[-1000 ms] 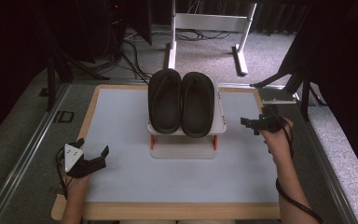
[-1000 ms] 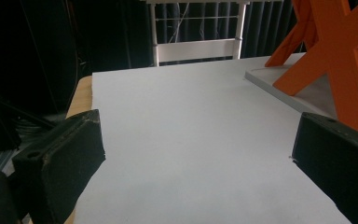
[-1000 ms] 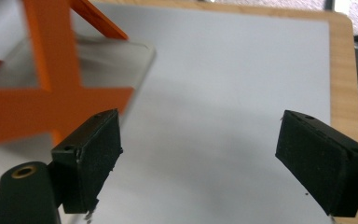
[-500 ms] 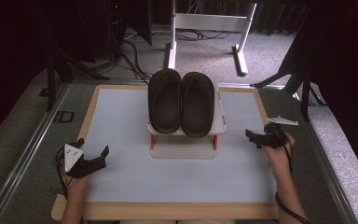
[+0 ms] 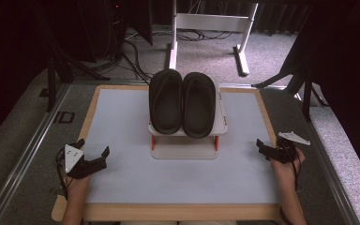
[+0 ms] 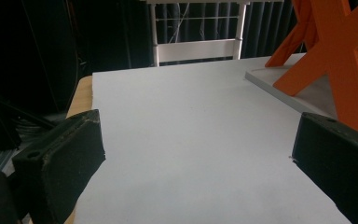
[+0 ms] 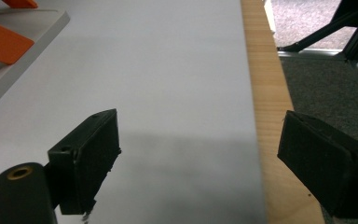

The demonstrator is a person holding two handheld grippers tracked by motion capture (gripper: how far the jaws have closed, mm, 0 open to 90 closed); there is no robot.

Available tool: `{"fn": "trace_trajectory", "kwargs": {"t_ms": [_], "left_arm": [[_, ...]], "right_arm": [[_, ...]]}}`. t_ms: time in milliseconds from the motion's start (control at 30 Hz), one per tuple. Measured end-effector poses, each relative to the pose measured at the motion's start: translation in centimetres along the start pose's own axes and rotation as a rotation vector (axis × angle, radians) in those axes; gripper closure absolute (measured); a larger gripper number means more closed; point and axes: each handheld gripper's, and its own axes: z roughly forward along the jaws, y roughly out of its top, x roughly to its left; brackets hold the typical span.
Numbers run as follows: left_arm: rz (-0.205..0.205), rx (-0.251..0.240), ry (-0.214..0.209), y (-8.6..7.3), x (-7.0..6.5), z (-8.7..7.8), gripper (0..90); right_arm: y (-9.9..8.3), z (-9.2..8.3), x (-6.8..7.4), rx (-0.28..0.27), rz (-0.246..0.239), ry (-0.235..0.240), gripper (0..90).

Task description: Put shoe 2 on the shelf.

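Black rubber slippers [image 5: 183, 102] sat paired on the small white rack [image 5: 183, 152]; left gripper [image 5: 93, 156] and right gripper [image 5: 263, 149] gaped wide, empty.

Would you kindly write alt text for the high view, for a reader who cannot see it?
A pair of black slippers lies side by side on a small white rack with orange legs, at the middle of a pale table. A person's hands rest at the near corners, each holding a black tool: the left tool and the right tool, both open and empty.

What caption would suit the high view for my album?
Two black slippers on a small white rack, open left gripper and right gripper waiting at the table's sides.
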Motion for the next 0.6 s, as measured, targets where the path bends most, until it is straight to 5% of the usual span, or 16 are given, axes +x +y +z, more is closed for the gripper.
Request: {"fn": "trace_trajectory", "kwargs": {"t_ms": [433,600], "left_arm": [[-0.001,-0.003,0.003,0.0,0.0,0.0,1.8],[-0.002,-0.006,0.003,0.0,0.0,-0.1,1.8]], "right_arm": [[-2.3,-1.8,0.5,-0.098,-0.067,-0.004,12.1],[-2.7,-2.4,0.3,-0.115,-0.083,0.030,12.1]]}}
